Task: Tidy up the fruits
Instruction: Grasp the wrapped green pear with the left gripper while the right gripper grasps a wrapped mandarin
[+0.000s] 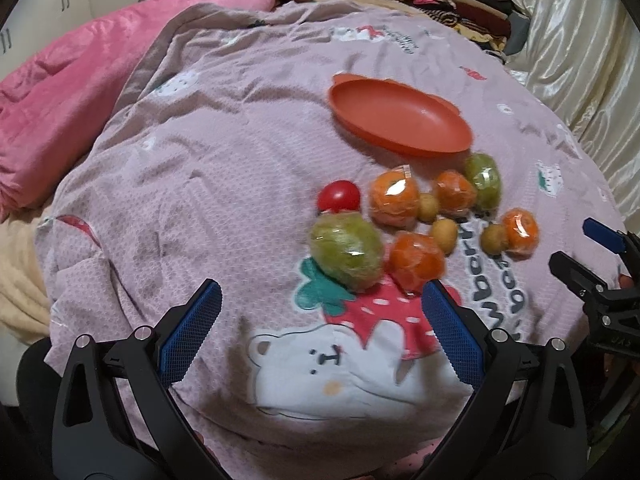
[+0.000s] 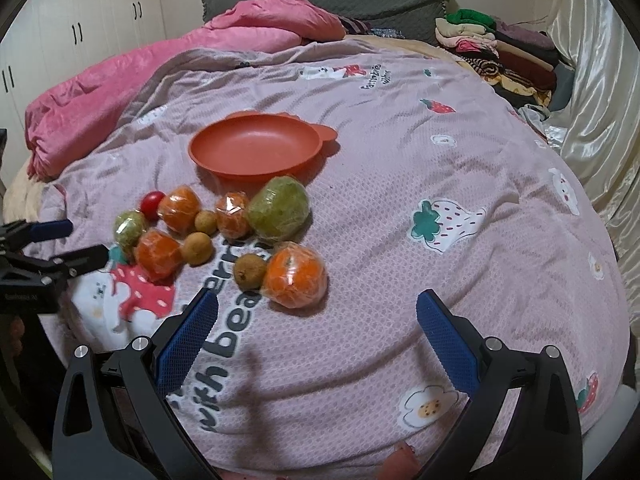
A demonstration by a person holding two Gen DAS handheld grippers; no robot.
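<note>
Both grippers, left gripper (image 1: 322, 330) and right gripper (image 2: 316, 338), hover with jaws wide and empty over the quilt (image 2: 400, 208); no fruit is yet picked. Next comes closing on the nearest wrapped orange (image 2: 294, 278) and carrying it to the empty orange dish (image 2: 256, 148) beyond the loose cluster. Plastic wrap and blur leave the small brown fruits (image 2: 196, 248) unidentifiable.

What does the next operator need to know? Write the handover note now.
Left tool: open, empty, low over the blanket near the closest green fruit.
Right tool: open, empty, just short of the nearest wrapped orange.
Orange dish: empty, behind the fruit cluster.
Fruit: four wrapped oranges, two wrapped green fruits, three small brown fruits and one tomato, all loose on the blanket.
Done: nothing placed yet.
Left: move every fruit, probably into the dish.
</note>
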